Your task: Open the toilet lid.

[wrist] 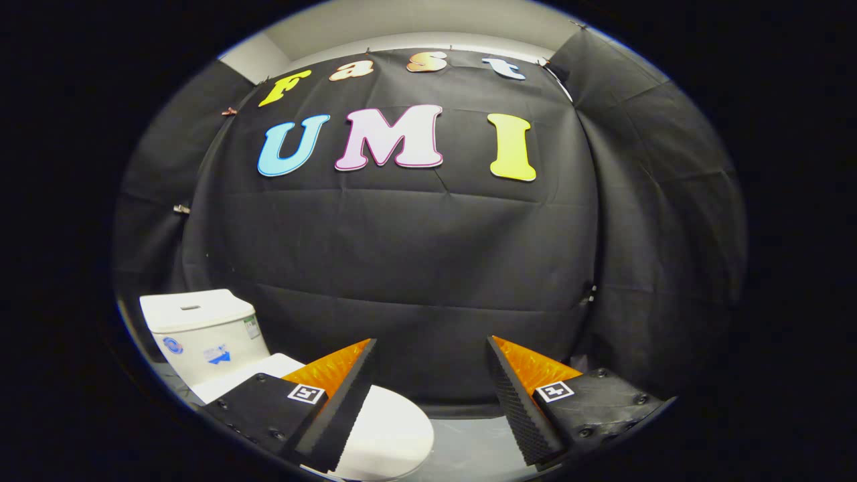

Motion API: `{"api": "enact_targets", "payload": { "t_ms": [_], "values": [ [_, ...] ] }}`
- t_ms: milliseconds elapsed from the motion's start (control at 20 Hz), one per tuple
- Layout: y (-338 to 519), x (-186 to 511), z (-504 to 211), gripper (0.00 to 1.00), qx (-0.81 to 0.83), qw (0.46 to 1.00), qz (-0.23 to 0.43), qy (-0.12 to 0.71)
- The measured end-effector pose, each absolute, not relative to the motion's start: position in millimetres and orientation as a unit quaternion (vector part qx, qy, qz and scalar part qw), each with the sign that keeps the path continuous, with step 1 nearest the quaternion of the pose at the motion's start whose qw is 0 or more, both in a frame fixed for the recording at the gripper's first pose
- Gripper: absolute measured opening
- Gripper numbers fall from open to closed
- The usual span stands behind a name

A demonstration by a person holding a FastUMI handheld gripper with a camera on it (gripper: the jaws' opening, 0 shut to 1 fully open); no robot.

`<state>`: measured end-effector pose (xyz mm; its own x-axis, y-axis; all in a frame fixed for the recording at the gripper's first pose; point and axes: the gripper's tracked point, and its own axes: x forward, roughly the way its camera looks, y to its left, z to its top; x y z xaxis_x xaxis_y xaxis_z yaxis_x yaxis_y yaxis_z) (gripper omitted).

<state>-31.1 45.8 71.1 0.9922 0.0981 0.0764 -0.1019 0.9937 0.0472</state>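
The gripper point(432, 395) hangs in the air with its jaws spread wide. Nothing is between them. They touch nothing.

The toilet point(268, 375) sits low down, off to the left of the jaws. Its white tank point(201, 331) stands at the back, against the black cloth wall point(402, 254). The tank has a flat top with a small slot in it. There are little stickers on the tank front, too small to make out.

The lid point(392, 432) is white and smooth. It lies flat, so it is closed. The left finger point(338, 408) is in front of the lid and hides a big part of it. The near end of the lid is cut off low down, so its whole shape is hard to tell.

A bit of grey floor point(469, 445) shows between the fingers, beside the lid. The bowl under the lid is hidden.
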Motion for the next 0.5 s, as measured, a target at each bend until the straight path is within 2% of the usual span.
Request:
{"api": "enact_targets", "payload": {
  "t_ms": [500],
  "values": [
    [44.4,-71.1,-22.1,0.98,0.085,0.996,0.007,0.036]
  ]
}}
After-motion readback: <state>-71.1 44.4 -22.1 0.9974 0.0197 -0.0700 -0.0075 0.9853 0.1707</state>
